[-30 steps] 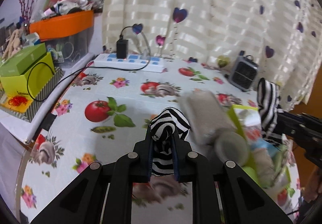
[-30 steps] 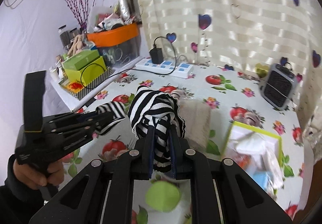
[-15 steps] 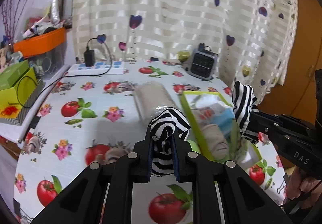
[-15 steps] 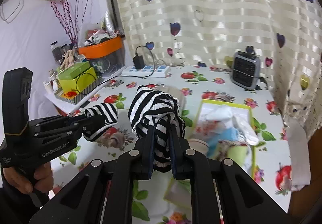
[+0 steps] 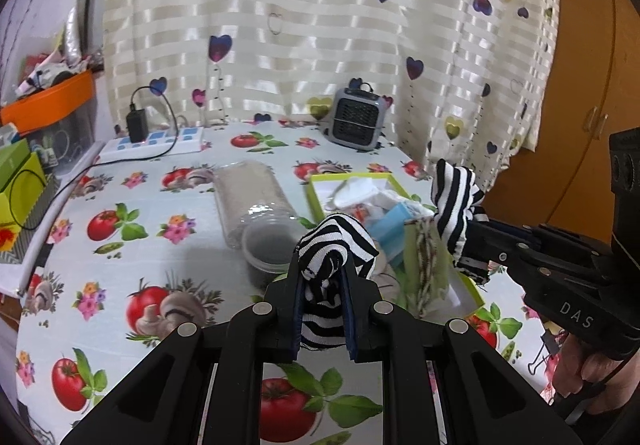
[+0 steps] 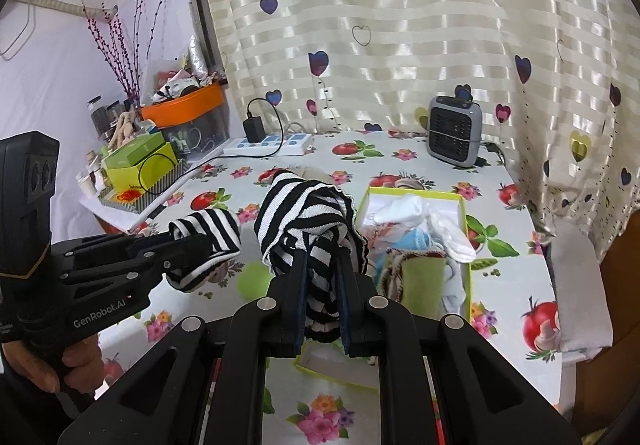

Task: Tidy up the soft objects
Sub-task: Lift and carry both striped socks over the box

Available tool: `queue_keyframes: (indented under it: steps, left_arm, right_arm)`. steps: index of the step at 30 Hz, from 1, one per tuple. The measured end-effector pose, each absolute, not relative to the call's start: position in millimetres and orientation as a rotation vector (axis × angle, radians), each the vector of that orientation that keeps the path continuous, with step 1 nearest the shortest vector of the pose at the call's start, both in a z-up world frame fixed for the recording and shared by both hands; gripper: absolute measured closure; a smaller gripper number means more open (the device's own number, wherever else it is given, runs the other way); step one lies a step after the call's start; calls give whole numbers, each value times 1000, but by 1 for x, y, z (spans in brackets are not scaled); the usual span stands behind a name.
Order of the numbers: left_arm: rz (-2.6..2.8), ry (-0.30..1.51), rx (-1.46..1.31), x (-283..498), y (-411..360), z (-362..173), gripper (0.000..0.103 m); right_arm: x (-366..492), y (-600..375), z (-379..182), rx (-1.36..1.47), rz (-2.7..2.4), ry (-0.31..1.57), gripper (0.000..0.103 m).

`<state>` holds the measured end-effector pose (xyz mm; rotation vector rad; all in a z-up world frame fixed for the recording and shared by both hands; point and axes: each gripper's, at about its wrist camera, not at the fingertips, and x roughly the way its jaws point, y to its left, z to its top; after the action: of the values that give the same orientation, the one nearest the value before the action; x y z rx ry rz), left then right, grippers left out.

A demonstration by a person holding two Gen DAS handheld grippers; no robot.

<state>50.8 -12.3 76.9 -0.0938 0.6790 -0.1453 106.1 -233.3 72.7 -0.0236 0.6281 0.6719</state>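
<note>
- black-and-white stripes are seen on the sock (image 5: 336, 257) clamped in the black left gripper (image 5: 322, 309).
- the same stripes are shown by the sock (image 6: 308, 221) pinched in the black right gripper (image 6: 322, 301).
- a lime-green rim is noted on the box (image 6: 416, 195); white, light blue and green pieces are seen inside.
- tablecloth (image 5: 120, 265): white, printed with red tomatoes, green leaves, pink flowers.
- curtain (image 6: 400, 45): cream bands, purple hearts.
- heater (image 6: 454, 133): grey.

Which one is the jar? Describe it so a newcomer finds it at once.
On the tomato-print table, look left of the green box of socks. The jar lies on its side there, mouth toward the camera: the only clear, hard container among soft things.
</note>
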Motion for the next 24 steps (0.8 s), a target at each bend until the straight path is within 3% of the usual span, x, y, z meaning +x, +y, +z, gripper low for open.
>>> queue_keyframes:
  steps: [24]
  left_arm:
    - [-235, 715, -57, 65, -51, 65, 88]
  right_arm:
    - [113, -259, 60, -9, 628, 649, 89]
